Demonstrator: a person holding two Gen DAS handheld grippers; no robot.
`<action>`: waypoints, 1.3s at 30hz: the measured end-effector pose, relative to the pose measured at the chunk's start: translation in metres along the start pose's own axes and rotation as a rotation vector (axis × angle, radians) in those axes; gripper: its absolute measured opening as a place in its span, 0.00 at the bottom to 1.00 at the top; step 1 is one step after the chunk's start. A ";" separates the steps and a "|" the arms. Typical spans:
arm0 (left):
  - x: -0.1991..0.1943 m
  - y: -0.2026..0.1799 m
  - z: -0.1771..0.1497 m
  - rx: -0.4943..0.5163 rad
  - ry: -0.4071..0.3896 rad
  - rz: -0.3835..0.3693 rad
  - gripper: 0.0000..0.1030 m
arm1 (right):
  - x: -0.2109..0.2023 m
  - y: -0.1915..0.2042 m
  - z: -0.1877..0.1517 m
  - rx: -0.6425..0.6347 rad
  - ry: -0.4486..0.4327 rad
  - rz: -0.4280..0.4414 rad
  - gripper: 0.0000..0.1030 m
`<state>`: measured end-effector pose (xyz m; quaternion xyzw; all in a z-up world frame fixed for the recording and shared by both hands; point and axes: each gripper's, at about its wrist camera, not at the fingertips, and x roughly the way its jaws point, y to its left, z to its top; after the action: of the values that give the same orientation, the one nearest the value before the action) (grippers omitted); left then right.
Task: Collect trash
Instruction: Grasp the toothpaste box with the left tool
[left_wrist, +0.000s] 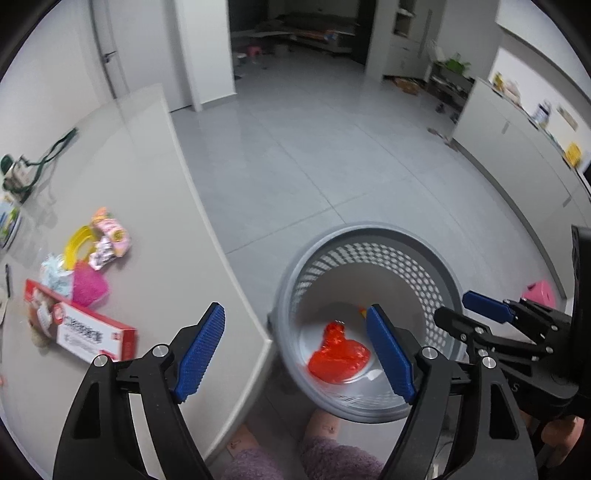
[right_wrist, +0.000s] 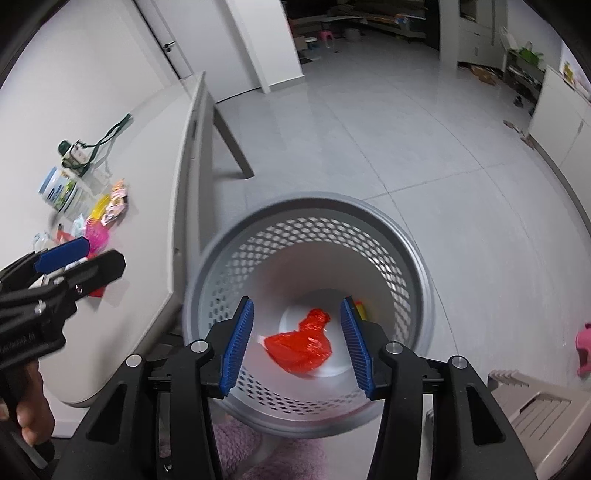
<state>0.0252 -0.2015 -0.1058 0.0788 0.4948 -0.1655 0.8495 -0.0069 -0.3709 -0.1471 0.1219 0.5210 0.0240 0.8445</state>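
A grey perforated bin (left_wrist: 417, 240) (right_wrist: 406, 236) stands on the floor beside the table. A crumpled red wrapper (left_wrist: 338, 356) (right_wrist: 301, 345) lies at its bottom, with a yellow scrap (right_wrist: 360, 308) beside it. My left gripper (left_wrist: 295, 350) is open and empty over the table's corner and the bin's edge. My right gripper (right_wrist: 297, 345) is open and empty above the bin's mouth. On the table (left_wrist: 147, 206) lie a red and white box (left_wrist: 81, 326), a pink wrapper (left_wrist: 88, 286), a yellow ring (left_wrist: 79, 242) and a printed snack packet (left_wrist: 110, 236).
A green-capped bottle with a strap (right_wrist: 75, 155) and a round tin (right_wrist: 61, 190) stand further back on the table. A pink stool (left_wrist: 543, 293) and a beige step (right_wrist: 535, 406) stand on the floor to the right. Cabinets (left_wrist: 517, 147) line the right wall.
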 end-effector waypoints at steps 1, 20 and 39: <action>-0.004 0.007 0.000 -0.012 -0.008 0.007 0.76 | -0.001 0.004 0.003 -0.011 -0.002 0.004 0.48; -0.033 0.172 -0.033 -0.411 -0.047 0.362 0.83 | 0.001 0.130 0.047 -0.284 -0.013 0.120 0.54; 0.044 0.199 -0.029 -0.508 0.090 0.548 0.83 | -0.012 0.116 0.046 -0.310 0.011 0.067 0.54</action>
<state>0.0931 -0.0158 -0.1646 0.0022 0.5176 0.1996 0.8320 0.0383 -0.2693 -0.0898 0.0073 0.5111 0.1329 0.8492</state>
